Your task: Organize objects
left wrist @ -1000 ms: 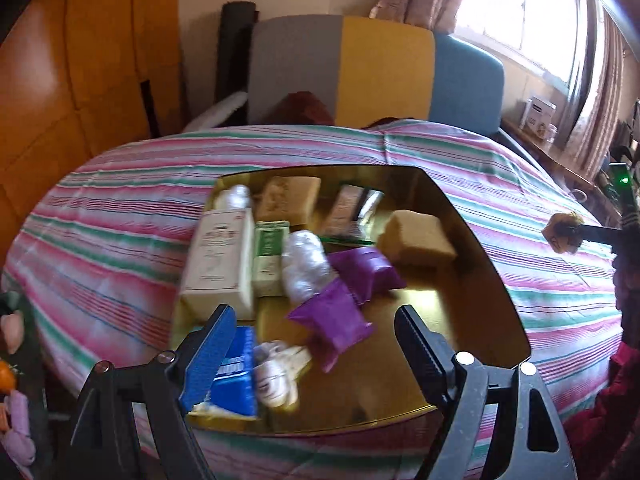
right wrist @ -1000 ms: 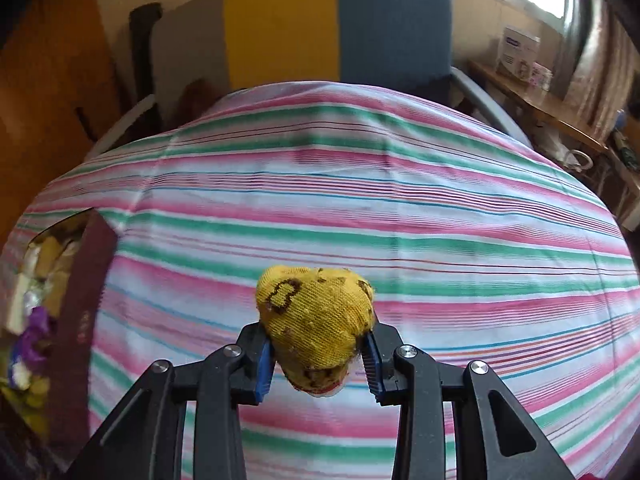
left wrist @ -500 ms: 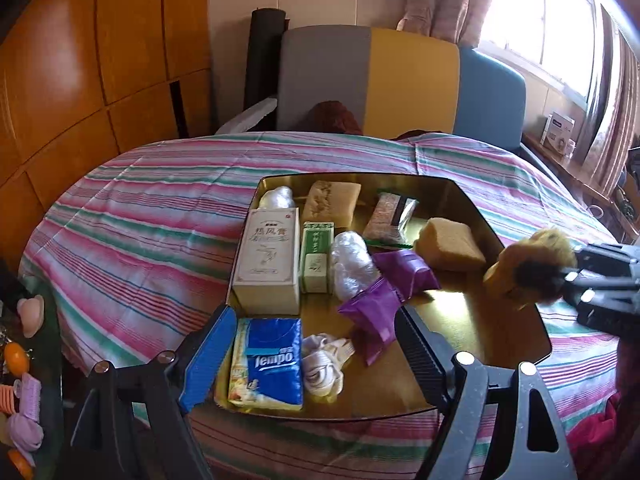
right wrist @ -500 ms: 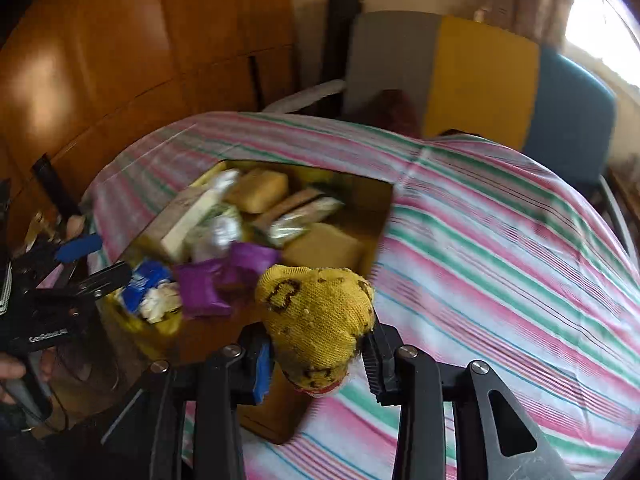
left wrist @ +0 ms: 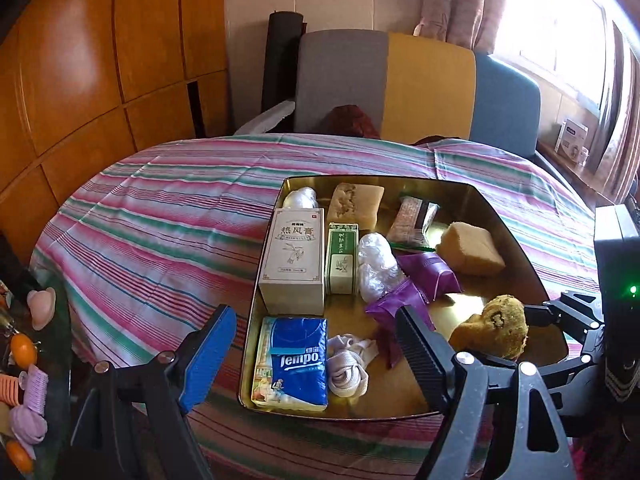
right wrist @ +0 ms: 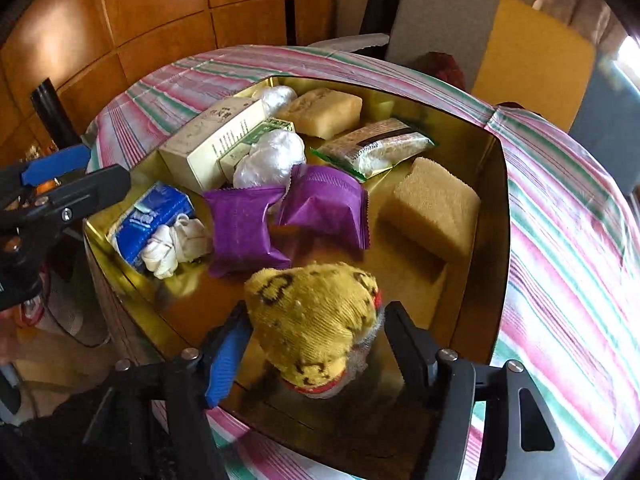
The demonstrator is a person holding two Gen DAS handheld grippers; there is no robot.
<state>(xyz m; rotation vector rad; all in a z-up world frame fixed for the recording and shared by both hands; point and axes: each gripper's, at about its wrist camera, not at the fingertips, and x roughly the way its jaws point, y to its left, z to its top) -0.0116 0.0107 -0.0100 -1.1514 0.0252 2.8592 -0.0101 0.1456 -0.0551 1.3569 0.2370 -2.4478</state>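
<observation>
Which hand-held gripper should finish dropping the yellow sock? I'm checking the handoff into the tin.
Right hand-held gripper: its jaws are opening around the yellow sock, above the gold tin. Left hand-held gripper hovers open, holding nothing.

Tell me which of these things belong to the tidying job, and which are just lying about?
Belonging to the job:
yellow sock, between the right gripper's opening jaws
gold tray
Tempo tissue pack
purple packets

Just lying about:
striped tablecloth
colour-block chair

The tray [left wrist: 516, 240] sits on the table [left wrist: 160, 220]. In it, the sock [right wrist: 316, 320] lies near the front. The packets [right wrist: 280, 216] lie behind it.
</observation>
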